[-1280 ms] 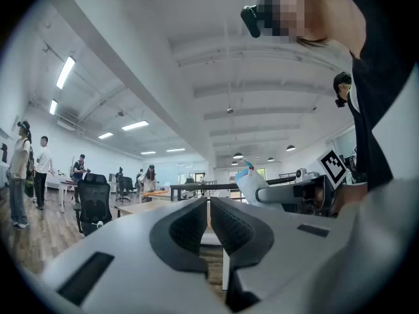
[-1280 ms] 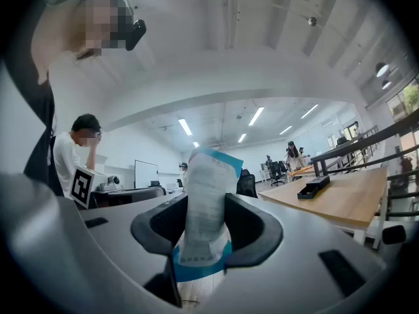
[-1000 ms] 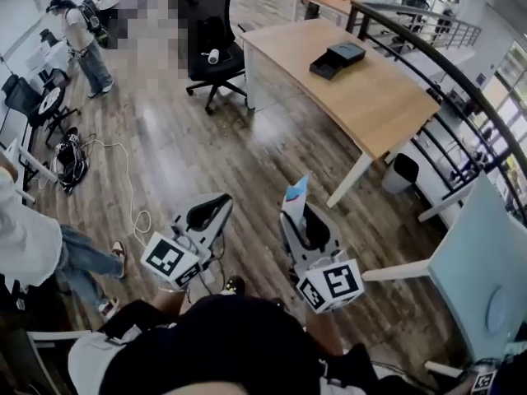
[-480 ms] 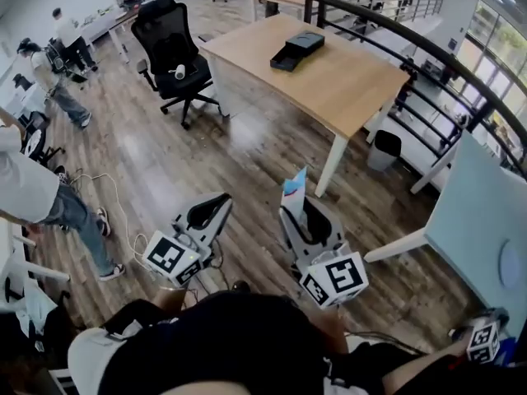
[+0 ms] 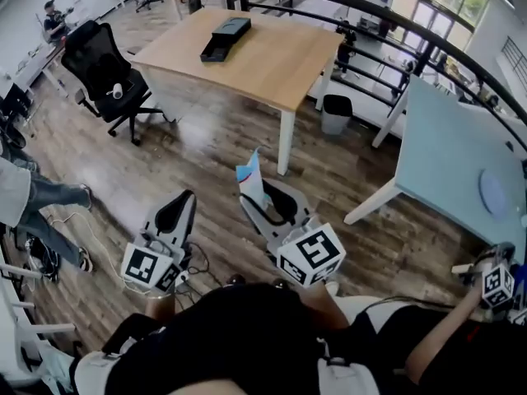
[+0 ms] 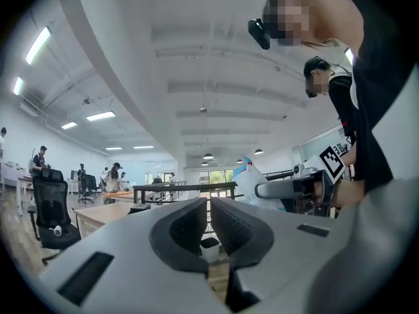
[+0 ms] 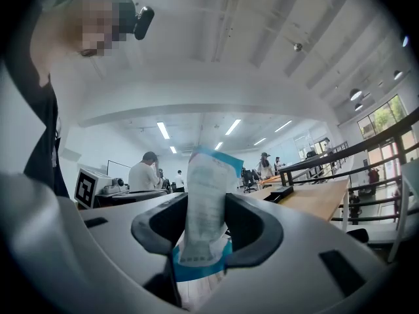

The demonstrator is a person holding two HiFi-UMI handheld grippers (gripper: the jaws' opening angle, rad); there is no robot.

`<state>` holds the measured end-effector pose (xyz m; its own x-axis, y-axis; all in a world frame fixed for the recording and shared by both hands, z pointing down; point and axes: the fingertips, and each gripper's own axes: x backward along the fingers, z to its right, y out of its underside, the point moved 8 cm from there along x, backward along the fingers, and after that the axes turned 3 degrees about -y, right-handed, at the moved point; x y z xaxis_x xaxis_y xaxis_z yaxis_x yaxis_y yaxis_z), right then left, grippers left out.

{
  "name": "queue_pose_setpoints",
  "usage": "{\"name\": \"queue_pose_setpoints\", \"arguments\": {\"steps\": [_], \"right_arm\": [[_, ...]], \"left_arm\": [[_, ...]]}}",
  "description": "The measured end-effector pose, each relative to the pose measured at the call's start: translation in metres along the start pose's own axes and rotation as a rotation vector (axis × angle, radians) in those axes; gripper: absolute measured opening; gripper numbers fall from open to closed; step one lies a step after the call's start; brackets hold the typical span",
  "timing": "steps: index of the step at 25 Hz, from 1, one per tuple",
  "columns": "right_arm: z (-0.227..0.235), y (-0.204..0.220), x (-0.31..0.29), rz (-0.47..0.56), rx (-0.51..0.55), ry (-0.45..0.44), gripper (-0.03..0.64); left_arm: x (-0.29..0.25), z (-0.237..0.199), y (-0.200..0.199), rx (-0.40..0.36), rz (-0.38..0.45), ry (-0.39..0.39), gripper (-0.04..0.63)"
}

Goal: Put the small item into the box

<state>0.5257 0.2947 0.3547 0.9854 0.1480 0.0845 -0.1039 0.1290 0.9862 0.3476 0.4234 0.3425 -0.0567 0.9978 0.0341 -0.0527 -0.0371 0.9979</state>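
Head view has me standing on the wood floor (image 5: 206, 163), well away from the bench (image 5: 272, 64), with both tools held out low in front of me. My right hand-held gripper (image 5: 262, 204) is clamped on the packet (image 5: 249, 171), a white pouch with blue edges that sticks up past the jaw tips. Right gripper view backs that up: the pouch is pinched upright between the two pads. My left hand-held gripper (image 5: 177, 212) is carrying nothing, and left gripper view shows its jaws closed down to a thin slit. The box (image 5: 224, 38) is a flat black thing sitting on the far part of the bench, well apart from the packet. A black chair (image 5: 107, 64) is parked near the bench's left end.
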Motion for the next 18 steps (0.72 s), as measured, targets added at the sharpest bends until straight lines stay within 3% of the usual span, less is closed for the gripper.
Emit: {"name": "queue_pose_setpoints", "arguments": {"steps": [18], "right_arm": [[-0.015,0.006,-0.018,-0.032,0.02,0.108,0.173]], "left_arm": [[-0.002,-0.03,0.015,0.056,0.003,0.103,0.025]]}}
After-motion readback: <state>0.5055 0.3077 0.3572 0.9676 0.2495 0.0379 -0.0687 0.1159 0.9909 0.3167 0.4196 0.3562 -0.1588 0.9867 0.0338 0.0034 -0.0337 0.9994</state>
